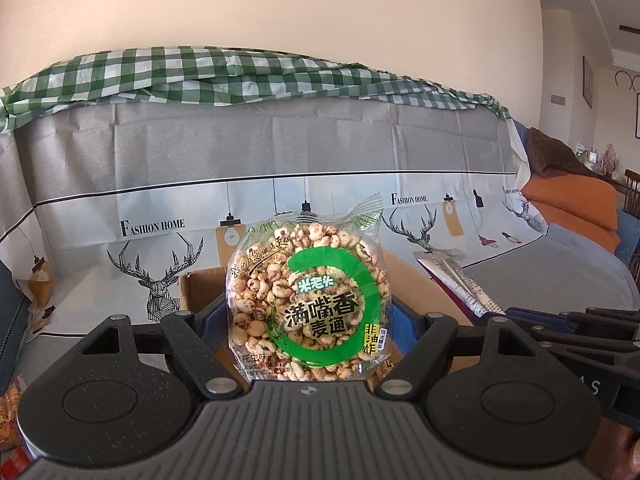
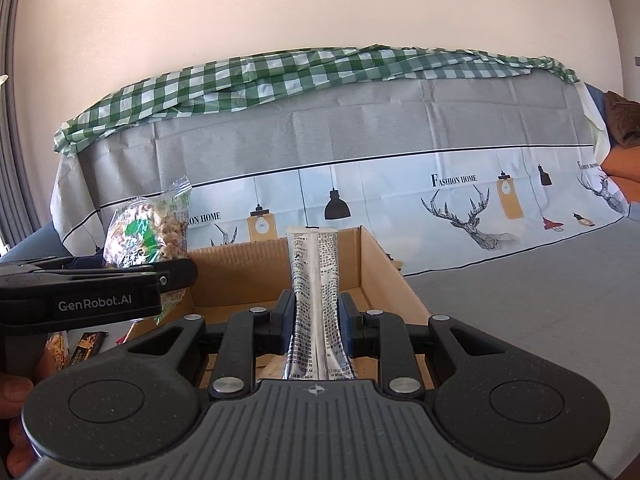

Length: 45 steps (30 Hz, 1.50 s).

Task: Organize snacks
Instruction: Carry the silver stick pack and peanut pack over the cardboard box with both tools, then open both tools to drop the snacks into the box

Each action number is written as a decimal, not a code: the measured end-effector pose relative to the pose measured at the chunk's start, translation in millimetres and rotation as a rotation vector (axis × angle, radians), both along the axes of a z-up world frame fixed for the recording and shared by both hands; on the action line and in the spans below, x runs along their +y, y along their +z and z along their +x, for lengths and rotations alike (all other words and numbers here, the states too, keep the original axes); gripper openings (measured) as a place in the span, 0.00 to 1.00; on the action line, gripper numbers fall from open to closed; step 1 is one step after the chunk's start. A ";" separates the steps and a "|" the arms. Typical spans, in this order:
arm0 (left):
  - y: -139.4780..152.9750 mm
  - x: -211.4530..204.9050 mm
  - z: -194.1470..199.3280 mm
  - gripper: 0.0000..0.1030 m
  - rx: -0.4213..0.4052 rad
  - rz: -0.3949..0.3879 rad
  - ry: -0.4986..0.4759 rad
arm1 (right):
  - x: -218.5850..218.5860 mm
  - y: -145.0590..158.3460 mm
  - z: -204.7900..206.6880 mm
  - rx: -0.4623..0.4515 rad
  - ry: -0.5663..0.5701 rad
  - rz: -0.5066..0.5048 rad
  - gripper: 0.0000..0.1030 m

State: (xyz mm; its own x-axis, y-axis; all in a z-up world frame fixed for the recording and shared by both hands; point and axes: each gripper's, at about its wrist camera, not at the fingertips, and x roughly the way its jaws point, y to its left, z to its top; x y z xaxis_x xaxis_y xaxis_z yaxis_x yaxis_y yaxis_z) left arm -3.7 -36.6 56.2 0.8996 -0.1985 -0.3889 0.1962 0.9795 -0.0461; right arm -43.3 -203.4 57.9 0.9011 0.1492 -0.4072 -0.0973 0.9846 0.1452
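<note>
A clear puffed-grain snack bag (image 1: 308, 304) with a green ring and Chinese lettering is held upright, clamped in the left gripper (image 1: 308, 316) above the open cardboard box (image 2: 384, 264). A silver sachet (image 2: 316, 300), printed with fine black text, is pinched at mid-length by the right gripper (image 2: 316, 320), also over the box. The box is seen on a grey surface (image 2: 540, 300). A deer-print cloth (image 1: 160, 216) and a green checked cloth (image 1: 224, 76) are draped behind, under a cream wall (image 2: 320, 8).

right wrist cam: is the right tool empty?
No, the right tool is shut on an upright silver snack packet, held above the open cardboard box.
</note>
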 end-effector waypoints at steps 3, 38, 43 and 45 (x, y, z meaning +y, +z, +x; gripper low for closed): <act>0.3 2.6 -0.3 0.81 0.003 -0.008 0.005 | 1.1 -0.3 -0.2 -0.001 0.002 -0.004 0.24; 6.1 23.8 -4.3 0.82 0.009 -0.004 0.048 | 30.8 -3.9 4.2 0.058 0.084 -0.021 0.44; 9.2 41.5 -6.3 0.64 0.017 -0.007 0.070 | 44.6 -2.1 2.6 0.059 0.099 -0.016 0.44; 10.6 49.7 -7.9 0.57 0.020 -0.009 0.078 | 51.1 -1.3 2.0 0.058 0.104 -0.013 0.44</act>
State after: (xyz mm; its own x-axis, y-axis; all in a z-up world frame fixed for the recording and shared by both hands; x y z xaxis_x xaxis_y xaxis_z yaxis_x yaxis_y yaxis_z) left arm -11.6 13.0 66.8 0.9046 -0.1312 -0.4055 0.1179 0.9913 -0.0578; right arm -41.3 -152.4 56.6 0.8559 0.2351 -0.4606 -0.1912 0.9714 0.1406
